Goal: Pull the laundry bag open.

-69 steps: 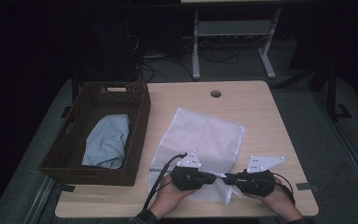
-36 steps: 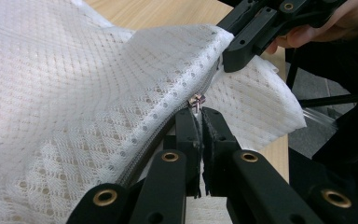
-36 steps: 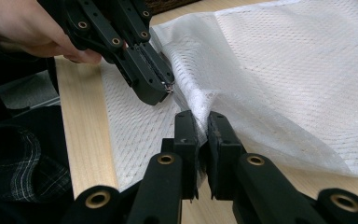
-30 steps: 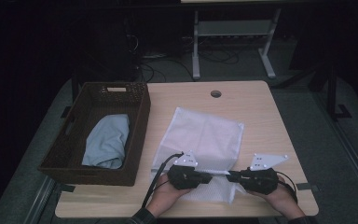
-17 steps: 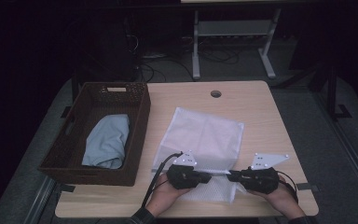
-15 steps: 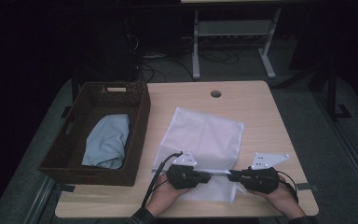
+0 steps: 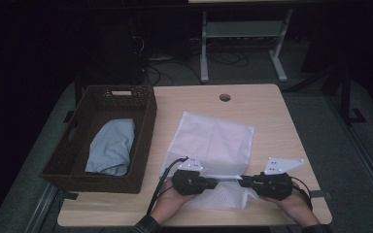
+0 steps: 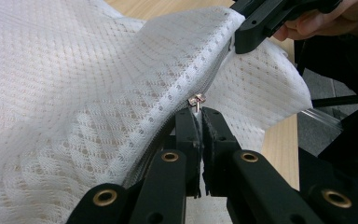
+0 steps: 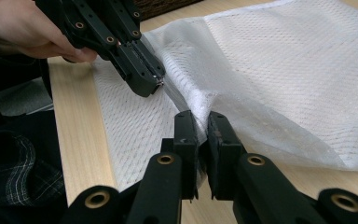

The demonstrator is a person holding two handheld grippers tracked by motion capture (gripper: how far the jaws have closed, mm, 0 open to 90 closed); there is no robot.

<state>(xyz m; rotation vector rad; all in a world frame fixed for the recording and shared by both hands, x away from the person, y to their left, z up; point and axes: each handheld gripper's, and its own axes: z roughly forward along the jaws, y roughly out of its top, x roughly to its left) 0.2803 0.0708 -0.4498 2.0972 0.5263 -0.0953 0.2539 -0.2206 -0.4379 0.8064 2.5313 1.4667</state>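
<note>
A white mesh zipper bag (image 7: 213, 141) lies flat on the wooden table (image 7: 272, 116), with its near edge lifted. My left gripper (image 7: 216, 183) is shut on the small metal zipper pull (image 8: 196, 100), which sits right at its jaw tips (image 8: 200, 112). My right gripper (image 7: 241, 182) faces it from the right and is shut on a fold of the bag's zipper edge (image 9: 203, 121). The left gripper's tip (image 9: 149, 84) is a short way from the right gripper. The zipper seam runs taut between the two grippers.
A dark wicker basket (image 7: 148, 121) stands on the table's left side with a folded light-blue cloth (image 7: 110, 145) inside. A round cable hole (image 7: 225, 97) is at the table's far edge. Beyond the table is a dark floor with a metal stand and cables.
Since the earliest frame the bag's bunched near edge has been drawn straighter between the grippers. Over the last second neither hand has moved.
</note>
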